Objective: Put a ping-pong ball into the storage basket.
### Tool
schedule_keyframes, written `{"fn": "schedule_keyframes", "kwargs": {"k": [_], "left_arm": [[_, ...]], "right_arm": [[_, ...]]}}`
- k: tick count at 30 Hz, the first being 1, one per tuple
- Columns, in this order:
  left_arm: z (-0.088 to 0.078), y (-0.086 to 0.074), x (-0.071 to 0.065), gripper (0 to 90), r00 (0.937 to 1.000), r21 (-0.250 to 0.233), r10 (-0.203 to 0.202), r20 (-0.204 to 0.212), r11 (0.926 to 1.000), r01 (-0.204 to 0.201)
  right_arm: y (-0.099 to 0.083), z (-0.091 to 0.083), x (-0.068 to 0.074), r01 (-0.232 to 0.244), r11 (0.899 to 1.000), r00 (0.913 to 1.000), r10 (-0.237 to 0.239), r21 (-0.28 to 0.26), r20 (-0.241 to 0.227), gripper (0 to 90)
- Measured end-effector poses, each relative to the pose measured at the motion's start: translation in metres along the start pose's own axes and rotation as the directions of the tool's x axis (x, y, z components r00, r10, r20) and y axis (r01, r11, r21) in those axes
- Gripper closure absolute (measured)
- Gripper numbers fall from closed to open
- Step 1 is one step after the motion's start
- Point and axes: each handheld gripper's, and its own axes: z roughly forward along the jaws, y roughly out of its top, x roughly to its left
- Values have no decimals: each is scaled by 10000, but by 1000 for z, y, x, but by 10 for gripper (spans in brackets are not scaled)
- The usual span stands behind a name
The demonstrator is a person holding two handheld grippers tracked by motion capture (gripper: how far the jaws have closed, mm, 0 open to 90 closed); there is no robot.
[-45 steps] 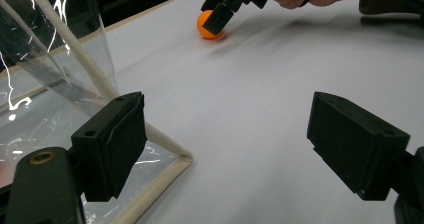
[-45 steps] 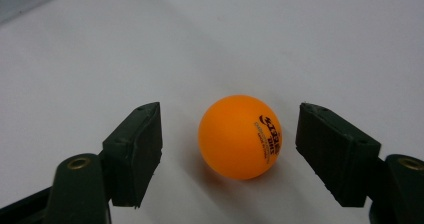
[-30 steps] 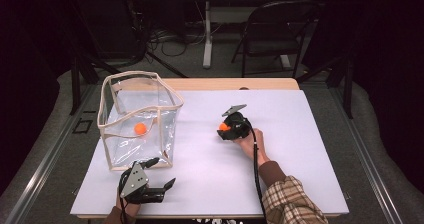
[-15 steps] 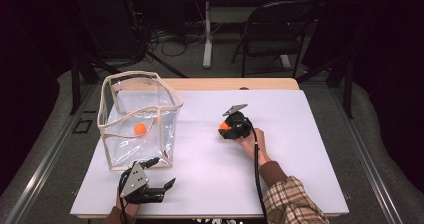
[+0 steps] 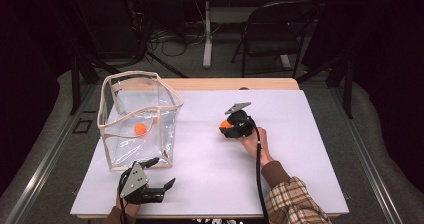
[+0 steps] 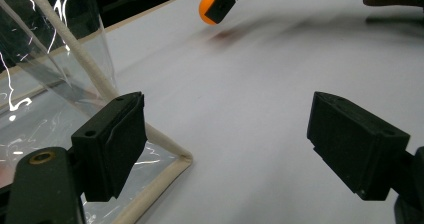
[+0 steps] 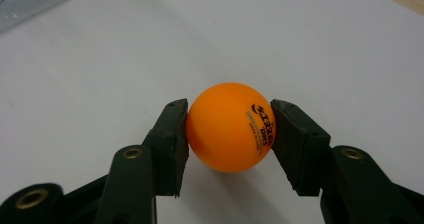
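In the right gripper view an orange ping-pong ball (image 7: 230, 134) with dark print sits between the two black pads, both pressing its sides, just over the white tabletop. My right gripper (image 5: 227, 126) is shut on this ball (image 5: 226, 124) near the middle of the table. The same ball (image 6: 206, 6) appears far off in the left gripper view. A second orange ball (image 5: 140, 129) lies inside the clear bag (image 5: 141, 75) at the left. By the table's front left edge, beside the bag's near corner, my left gripper (image 5: 162, 171) stands open, with nothing between its jaws (image 6: 227, 134).
The clear bag has a cream-trimmed rim (image 6: 75, 59) and stands upright and open on the white table (image 5: 300, 149). A black folding chair (image 5: 272, 39) and cables sit on the floor behind the table.
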Motion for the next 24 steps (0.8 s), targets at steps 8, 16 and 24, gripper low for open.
{"fn": "schedule_keyframes", "kwargs": {"k": [8,16,24], "left_arm": [[0,0,0,159,10000,-15,-8,-3,10000,8],[0,-1,1,159,10000,-15,-17,5,10000,17],[-2,-2,2,159,9999,-47,-93,-56,9999,93]], "right_arm": [[4,-10,2,61,9998,10000,-60,-197,19,505],[6,-17,3,156,9995,9999,-156,-274,6,505],[9,-23,2,246,9991,9997,-245,-358,24,505]]}}
